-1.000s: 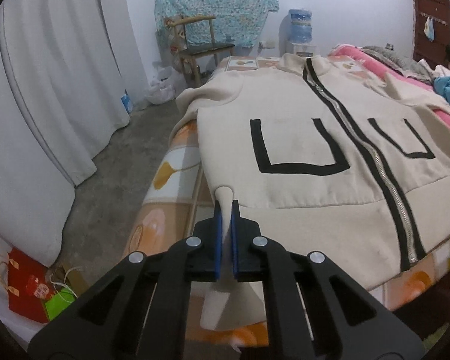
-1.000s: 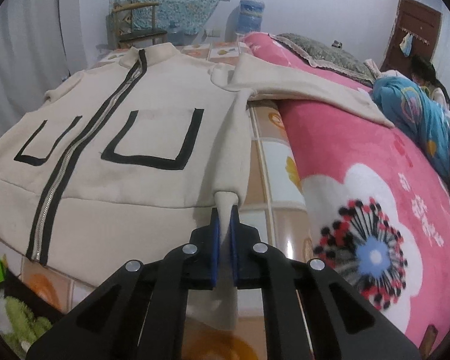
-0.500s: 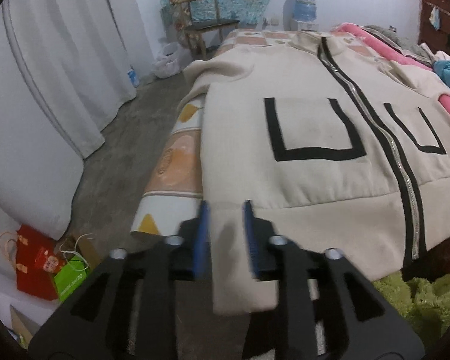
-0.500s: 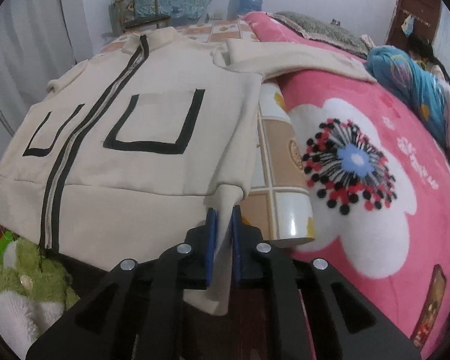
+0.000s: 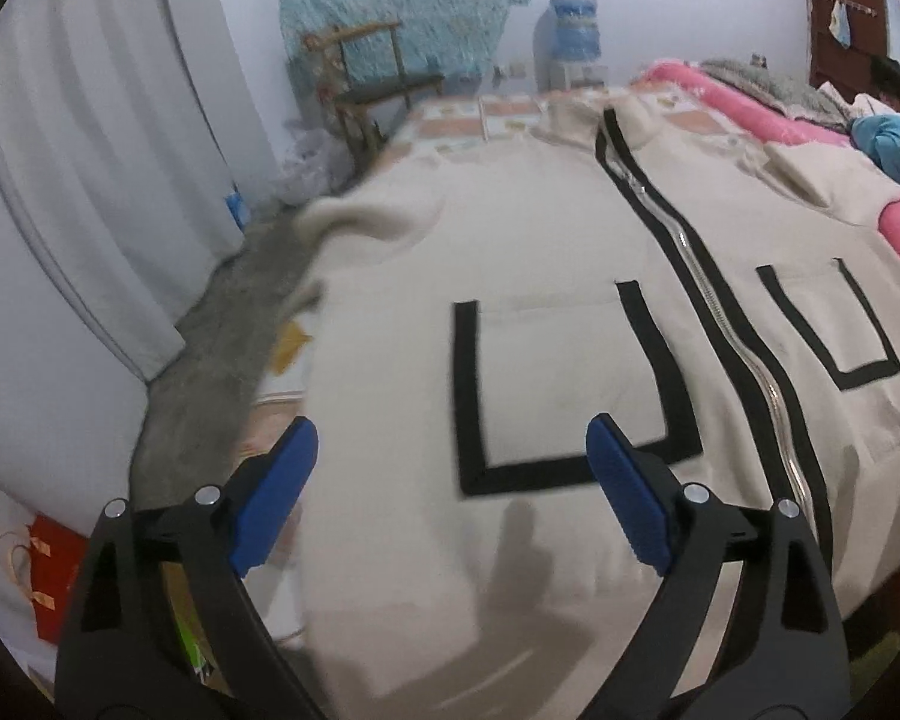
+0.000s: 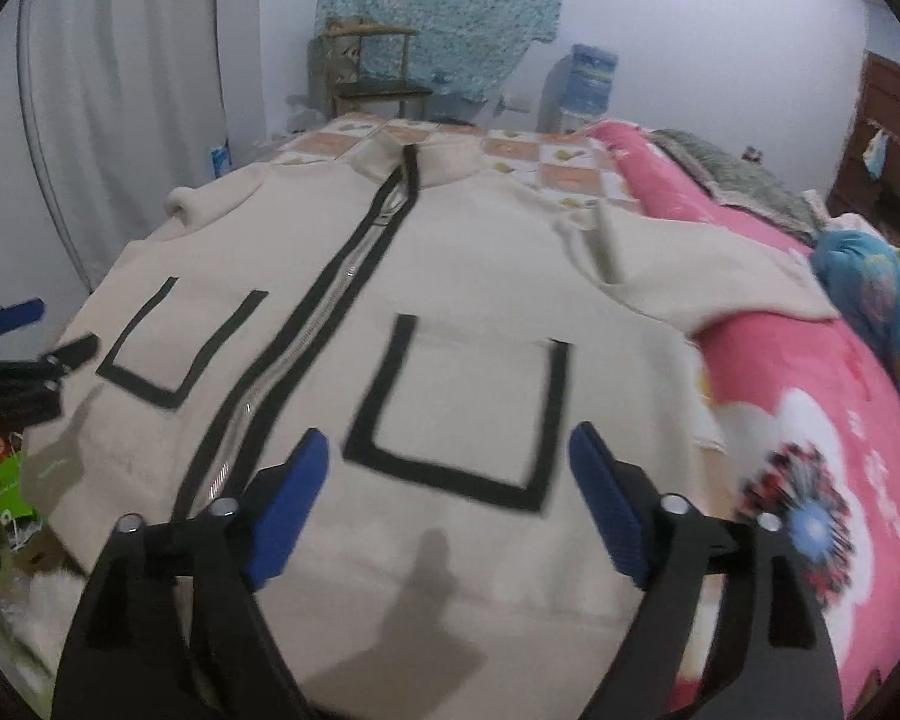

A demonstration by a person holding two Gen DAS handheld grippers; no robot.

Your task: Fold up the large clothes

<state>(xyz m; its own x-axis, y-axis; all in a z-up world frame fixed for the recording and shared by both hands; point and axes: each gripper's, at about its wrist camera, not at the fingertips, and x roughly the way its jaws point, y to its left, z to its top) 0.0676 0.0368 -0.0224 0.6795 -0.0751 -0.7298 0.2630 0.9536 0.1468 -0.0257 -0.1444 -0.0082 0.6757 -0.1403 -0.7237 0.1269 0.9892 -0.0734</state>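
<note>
My left gripper [image 5: 450,480] has its blue pads spread wide with nothing between them, hovering over the lower hem area of the cream jacket [image 5: 540,252]. My right gripper [image 6: 447,492] is the same: jaws apart, empty, framing the black-outlined pocket [image 6: 468,414] at lower centre of its view. In the right view the left gripper also shows at the far left edge.

The jacket lies front-up and zipped on the bed, collar toward the top of the frame, zipper [image 6: 324,312] running down the middle, hem hanging over the near edge at the bottom. It looks spread and ready, so I judge the fold itself has not begun.

To do the next step well I would take each side at a seam or sleeve, not mid-panel, pinch only what I mean to move, and bring both sides in evenly so the zipper stays straight. The right sleeve [image 6: 708,276] stretches to the right of the frame onto the pink blanket [image 6: 810,396]; I would fold it across the chest first. The left sleeve [image 5: 354,219] bunches at the bed's edge, middle left of the left view, and may slip toward the floor.

Farther out: a wooden chair [image 6: 372,66], a water dispenser [image 6: 582,90] and white curtains [image 5: 90,180], all well clear. Someone in blue [image 6: 882,294] lies at the right edge, near the sleeve's end.
</note>
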